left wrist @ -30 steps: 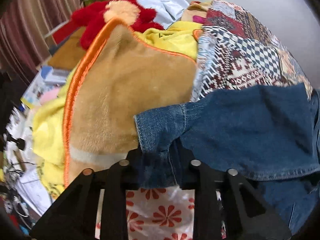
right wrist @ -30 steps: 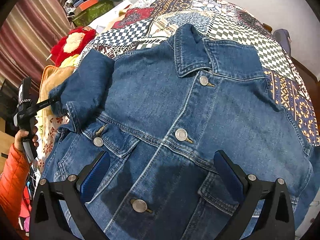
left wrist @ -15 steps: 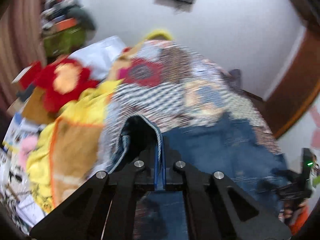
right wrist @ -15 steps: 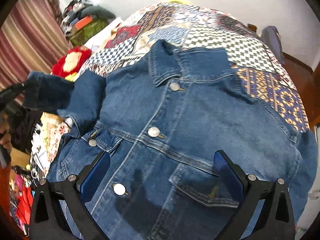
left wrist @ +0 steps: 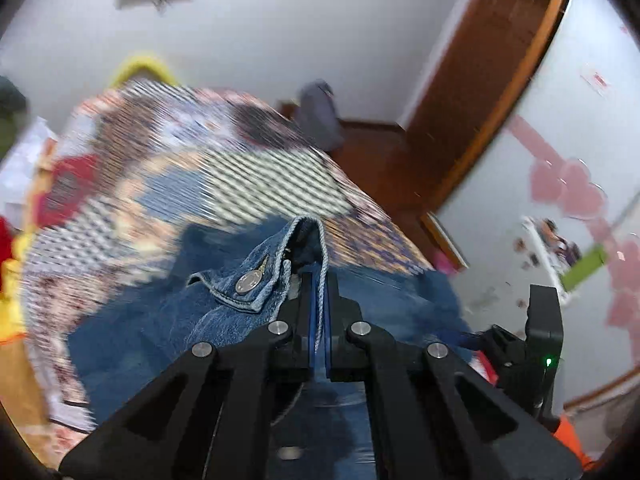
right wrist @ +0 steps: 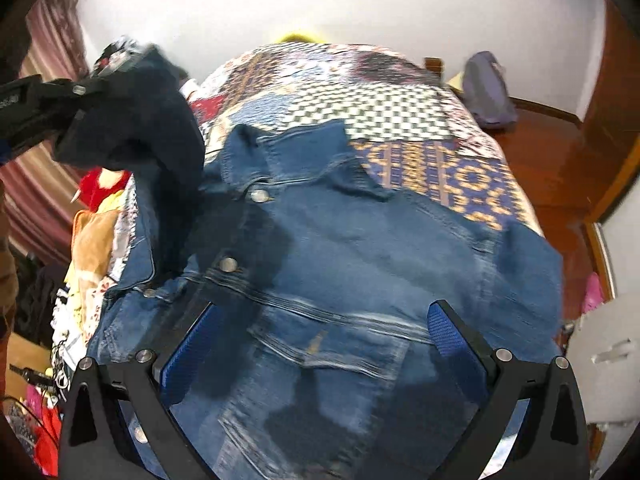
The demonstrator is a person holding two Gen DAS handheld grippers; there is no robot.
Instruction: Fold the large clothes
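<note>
Left claw [left wrist: 318, 296], jaws pinched tight on the cuff [left wrist: 280, 268] of a denim jacket [right wrist: 360, 264], holds the sleeve [right wrist: 160, 136] raised clear of the garment; the cuff button shows just beside the blue pads, and a thin edge of denim runs between them. Right claw [right wrist: 320, 344], jaws spread wide with nothing between the pads, hangs over the lower front of the jacket, near a chest pocket, gripping nothing. Jacket lies front-up and buttoned on a patchwork quilt [right wrist: 360, 92], collar toward the far wall, its other sleeve flat along the right edge of the bed. Step in hand, as judged: the first sleeve fold, with the lifted sleeve on its way across the chest. Next move calls for carrying the cuff over the front panel and laying the sleeve flat along the body before the jaws let go, while the free claw could press the front down so the body does not drag with it. Beyond the quilt: a tan blanket [right wrist: 94, 240] and a red plush toy [right wrist: 100, 188] heaped at the left side, a striped curtain [right wrist: 44, 200], a wooden floor [right wrist: 552, 152], a white wall [right wrist: 400, 4]. Motion blur softens the quilt pattern in the left wrist view.
</note>
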